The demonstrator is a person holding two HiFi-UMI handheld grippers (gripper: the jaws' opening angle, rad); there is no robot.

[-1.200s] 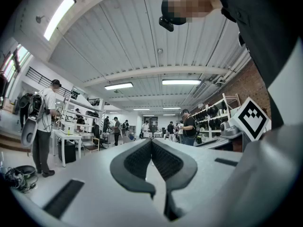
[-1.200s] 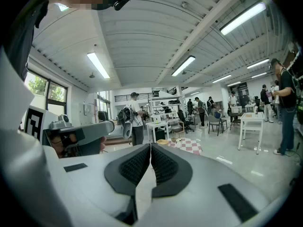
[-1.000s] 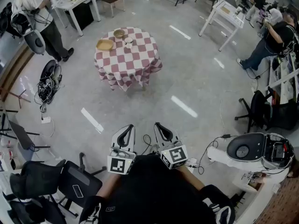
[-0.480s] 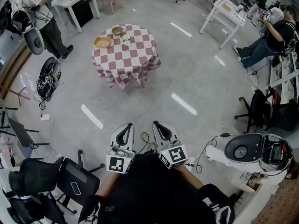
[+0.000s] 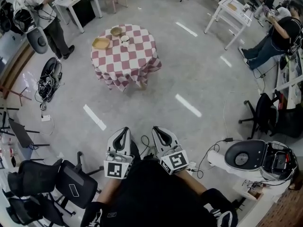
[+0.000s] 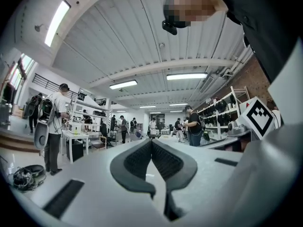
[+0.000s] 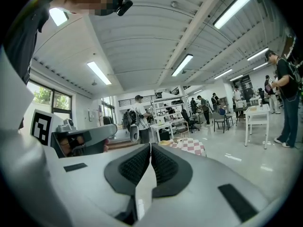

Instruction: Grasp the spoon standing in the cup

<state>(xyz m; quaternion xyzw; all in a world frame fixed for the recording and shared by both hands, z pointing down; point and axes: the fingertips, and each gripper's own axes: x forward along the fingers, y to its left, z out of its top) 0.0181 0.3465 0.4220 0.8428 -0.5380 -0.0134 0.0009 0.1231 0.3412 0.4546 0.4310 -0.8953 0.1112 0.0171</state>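
Observation:
A small table with a red-and-white checked cloth stands far ahead across the floor. At its far edge sit a white cup, a small bowl and a tan tray. The spoon is too small to make out. My left gripper and right gripper are held side by side close to my body, far from the table. Both are shut with nothing between the jaws. In the left gripper view the left gripper points into the room. In the right gripper view the checked table shows beyond the right gripper.
Black office chairs stand at my left, and a white machine with cables stands at my right. A person stands left of the table beside a pile of gear. White desks and seated people fill the far right.
The head view has drifted: the table sits slightly further left and up, and both grippers sit slightly lower in the frame. Both stay shut.

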